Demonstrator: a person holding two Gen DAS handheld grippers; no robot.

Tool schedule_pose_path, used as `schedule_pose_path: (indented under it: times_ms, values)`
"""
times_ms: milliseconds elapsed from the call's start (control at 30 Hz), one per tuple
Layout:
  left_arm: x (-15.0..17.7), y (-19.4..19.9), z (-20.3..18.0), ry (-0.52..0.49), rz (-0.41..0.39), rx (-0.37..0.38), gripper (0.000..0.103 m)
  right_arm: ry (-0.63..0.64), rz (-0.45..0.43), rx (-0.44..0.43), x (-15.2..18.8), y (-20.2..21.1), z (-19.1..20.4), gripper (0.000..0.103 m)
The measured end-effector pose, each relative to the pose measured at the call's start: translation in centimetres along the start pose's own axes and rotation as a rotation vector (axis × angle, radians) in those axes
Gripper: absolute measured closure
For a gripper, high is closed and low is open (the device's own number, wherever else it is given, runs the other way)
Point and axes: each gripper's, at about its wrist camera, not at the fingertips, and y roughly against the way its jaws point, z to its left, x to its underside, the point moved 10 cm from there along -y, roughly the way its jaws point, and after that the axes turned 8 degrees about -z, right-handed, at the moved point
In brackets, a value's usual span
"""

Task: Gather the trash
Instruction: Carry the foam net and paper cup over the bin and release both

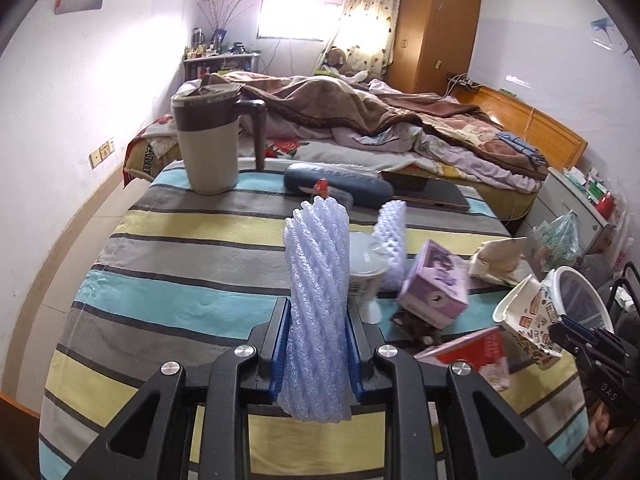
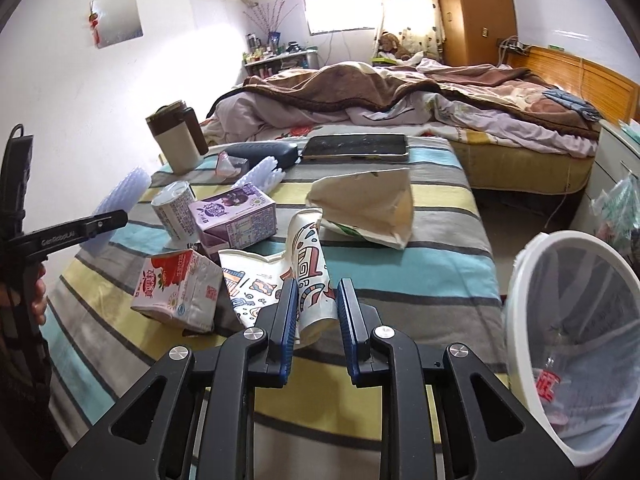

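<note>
Gripping a foam net sleeve [image 1: 316,304] upright, your left fingers [image 1: 316,344] hold it above the striped surface [image 1: 168,264]. Your right fingers [image 2: 316,312] pinch a crumpled paper cup [image 2: 312,272] beside the white bin [image 2: 532,280].

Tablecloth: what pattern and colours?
Tablecloth: broad stripes of grey, yellow, turquoise and white; clearest in the left wrist view.

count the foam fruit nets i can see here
2. One foam net is clamped upright in the left gripper; the other foam net leans behind the white cup on the striped table. More could hide under the cartons.
</note>
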Motion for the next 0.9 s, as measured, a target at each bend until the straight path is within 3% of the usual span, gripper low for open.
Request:
schedule_pose_path:
  times_ms: [533,900]
  values:
    - [-0.6,4.1,-8.9,-0.082,-0.069,0.116,0.078,-0.059,-0.098,0.058,-1.0,3.7,-3.3,0.080]
    - [-0.5,5.3,-17.6,-0.169,-0.091,0.220,0.077,-0.124,-0.159,0.126,-1.4,6.7,-7.9,0.080]
